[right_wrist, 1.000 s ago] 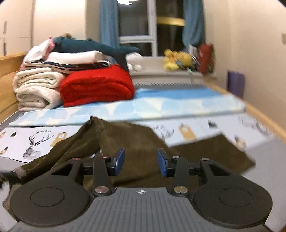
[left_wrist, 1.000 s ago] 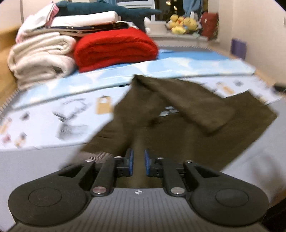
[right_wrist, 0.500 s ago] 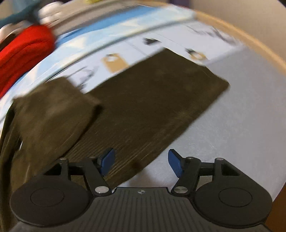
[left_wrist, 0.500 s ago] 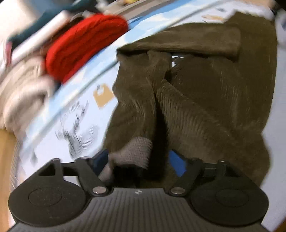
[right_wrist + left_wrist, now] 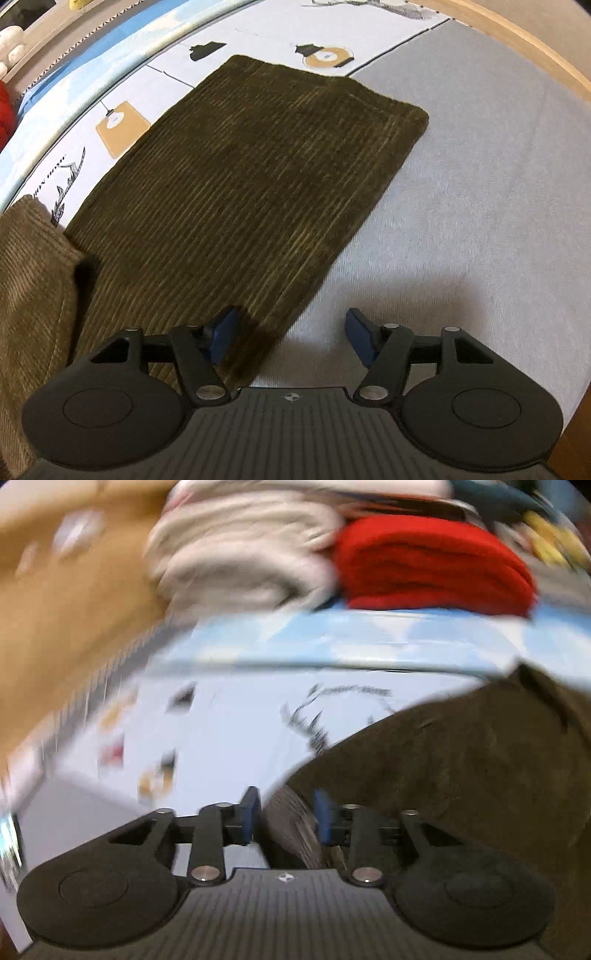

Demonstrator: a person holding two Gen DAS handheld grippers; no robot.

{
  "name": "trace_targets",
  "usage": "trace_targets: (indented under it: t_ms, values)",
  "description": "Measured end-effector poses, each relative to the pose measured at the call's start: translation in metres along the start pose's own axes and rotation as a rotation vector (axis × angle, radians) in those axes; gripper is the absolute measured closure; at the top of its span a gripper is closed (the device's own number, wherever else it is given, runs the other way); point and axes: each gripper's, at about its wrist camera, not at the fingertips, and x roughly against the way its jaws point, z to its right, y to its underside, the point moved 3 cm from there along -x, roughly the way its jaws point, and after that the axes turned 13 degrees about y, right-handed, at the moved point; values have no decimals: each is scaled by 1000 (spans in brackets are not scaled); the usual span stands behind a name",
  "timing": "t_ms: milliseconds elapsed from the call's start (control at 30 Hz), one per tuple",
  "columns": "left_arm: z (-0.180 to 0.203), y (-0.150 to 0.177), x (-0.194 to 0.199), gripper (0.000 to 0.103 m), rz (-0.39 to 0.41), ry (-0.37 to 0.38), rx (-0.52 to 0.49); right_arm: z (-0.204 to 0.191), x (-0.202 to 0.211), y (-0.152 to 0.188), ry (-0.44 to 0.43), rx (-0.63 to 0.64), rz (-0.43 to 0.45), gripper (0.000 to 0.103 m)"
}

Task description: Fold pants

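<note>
Pants (image 5: pixel 236 192), dark olive corduroy, lie on the bed (image 5: pixel 480 206), one leg spread flat and running away from your right gripper (image 5: pixel 291 338). Its fingers stand wide, straddling the leg's near edge, one pad over cloth, the other over bare grey sheet; nothing is held. Your left gripper (image 5: pixel 284 818) has its fingers narrowed around a ribbed grey band of the pants, likely the waistband, though the left view is too smeared to confirm a firm pinch. Step in hand, by my reading: taking hold of two edges before the first fold. Next move calls for closing the right fingers on that edge alone, without bunching the sheet. A lighter brown bunch of corduroy (image 5: pixel 33 280) lies to the left, overlapping the flat leg. Stacked cream towels (image 5: pixel 243 550) and a red blanket (image 5: pixel 432 565) sit well apart at the far side.
</note>
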Motion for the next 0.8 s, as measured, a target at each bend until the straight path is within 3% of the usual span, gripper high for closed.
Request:
trace_targets:
  t_ms: [67,133,167,233,367,433,467,500,667,800]
  values:
    - [-25,3,11,34,-44,102,201,-4,1,-1,1,29,24,54]
    - [-37,17,9,28,-146,213,326,-8,2,-2,-23,53,45,73]
    - [-37,31,4,26,-214,251,347,-9,4,-2,-26,66,56,79]
    - [-34,55,1,24,-348,290,328,-10,6,0,-18,87,74,83]
    - [-24,101,-5,24,-524,290,278,-6,12,2,-33,95,92,88]
    - [-21,109,-1,26,-539,297,256,-1,15,3,-49,92,97,88]
    - [-19,111,2,36,-532,304,242,2,17,2,-59,88,99,89]
    - [-15,112,5,38,-525,314,218,5,19,1,-68,83,100,90]
    - [-3,116,25,71,-478,280,49,16,26,-3,-98,79,95,94]
    - [0,104,51,78,-400,237,-57,20,32,-1,-88,97,85,94]
